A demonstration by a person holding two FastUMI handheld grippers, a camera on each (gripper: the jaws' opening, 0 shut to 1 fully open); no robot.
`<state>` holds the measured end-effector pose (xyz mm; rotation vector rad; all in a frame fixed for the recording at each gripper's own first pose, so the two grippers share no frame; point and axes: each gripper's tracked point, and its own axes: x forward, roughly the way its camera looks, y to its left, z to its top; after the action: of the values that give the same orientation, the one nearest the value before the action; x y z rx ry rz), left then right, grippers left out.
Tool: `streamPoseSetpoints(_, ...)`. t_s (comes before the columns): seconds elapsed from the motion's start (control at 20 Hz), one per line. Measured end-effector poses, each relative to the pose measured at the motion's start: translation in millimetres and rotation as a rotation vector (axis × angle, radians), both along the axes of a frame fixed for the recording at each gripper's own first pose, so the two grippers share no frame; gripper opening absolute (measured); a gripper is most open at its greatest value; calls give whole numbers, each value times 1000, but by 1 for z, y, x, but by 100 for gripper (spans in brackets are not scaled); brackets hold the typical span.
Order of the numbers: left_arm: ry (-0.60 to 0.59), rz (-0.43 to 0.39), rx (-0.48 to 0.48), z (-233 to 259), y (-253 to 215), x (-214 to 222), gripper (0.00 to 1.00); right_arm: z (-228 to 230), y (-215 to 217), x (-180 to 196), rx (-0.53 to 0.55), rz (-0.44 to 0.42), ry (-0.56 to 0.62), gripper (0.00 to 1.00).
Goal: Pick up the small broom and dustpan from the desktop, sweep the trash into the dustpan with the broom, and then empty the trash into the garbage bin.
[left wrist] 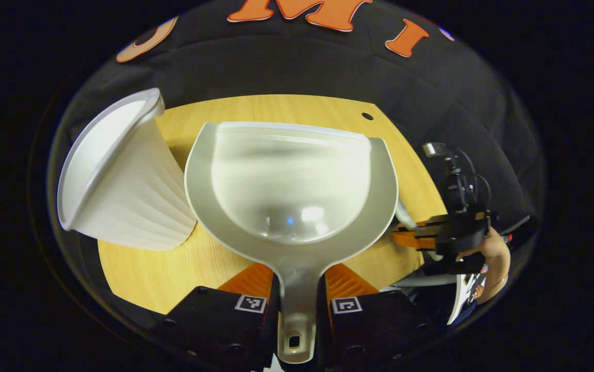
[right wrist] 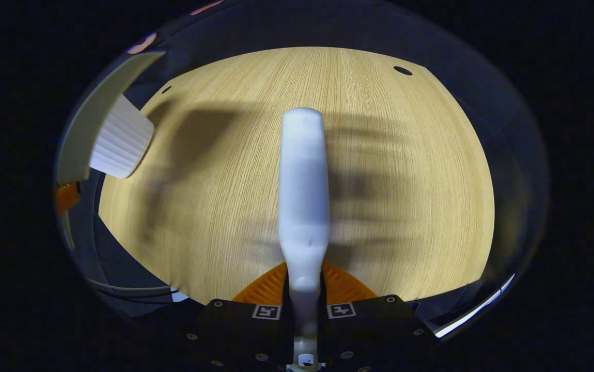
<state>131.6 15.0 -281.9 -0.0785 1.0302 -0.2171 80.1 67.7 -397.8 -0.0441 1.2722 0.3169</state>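
Low in the left gripper view, the left hand-held gripper (left wrist: pixel 297 294) has its two orange fingers (left wrist: pixel 248 281) pressed on either side of the grey handle of the dustpan (left wrist: pixel 292 191), so it is clamped on that handle. The dustpan's scoop opens away from the camera across the middle of the frame, raised over the table (left wrist: pixel 142 274), its pale inner bowl catching bright glints. Just left of the scoop stands the garbage bin (left wrist: pixel 126 191), a white ribbed tub tilted in the fisheye, its rim toward the upper left. At the right edge of this view, farther off, a person's hand (left wrist: pixel 493 258) grips the right hand-held gripper, black and orange, pointing left toward the dustpan's right rim.

At the bottom centre of the right gripper view, the right hand-held gripper (right wrist: pixel 305 292) pinches the thin neck of the small broom (right wrist: pixel 302 191) between its orange fingers. The broom, white and blurred, runs straight up the middle of the frame above the table. Soft shadows lie across the light wood grain behind it. The garbage bin's ribbed side shows at the upper left, and beside it a grey curved edge, probably the dustpan. A small dark hole (right wrist: pixel 403 70) marks the table's far upper right. Beyond the far edge hangs the booth's black cloth wall (left wrist: pixel 286 67).
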Motion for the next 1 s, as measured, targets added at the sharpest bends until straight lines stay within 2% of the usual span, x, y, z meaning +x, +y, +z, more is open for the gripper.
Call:
streamPoseSetpoints(0.2,89,111,10,-72,-15,-1,32,-5,-5,-3,-29,7,-3,18)
streamPoseSetpoints(0.3,131,157,0,-92,-21,-2,32,-10,-3,-6,-41,1,-1,18)
streamPoseSetpoints(0.4,139,169,43,-102,-20,2,32,-12,-5,-10,-64,-4,1,18)
streamPoseSetpoints(0.6,159,167,41,-103,-17,10,31,-15,-7,-14,-91,-1,14,18)
streamPoseSetpoints(0.65,160,166,42,-106,-16,14,34,-16,-6,-14,-93,3,17,18)
streamPoseSetpoints(1.0,210,175,23,-89,-5,20,31,-22,-7,-16,-80,34,26,21)
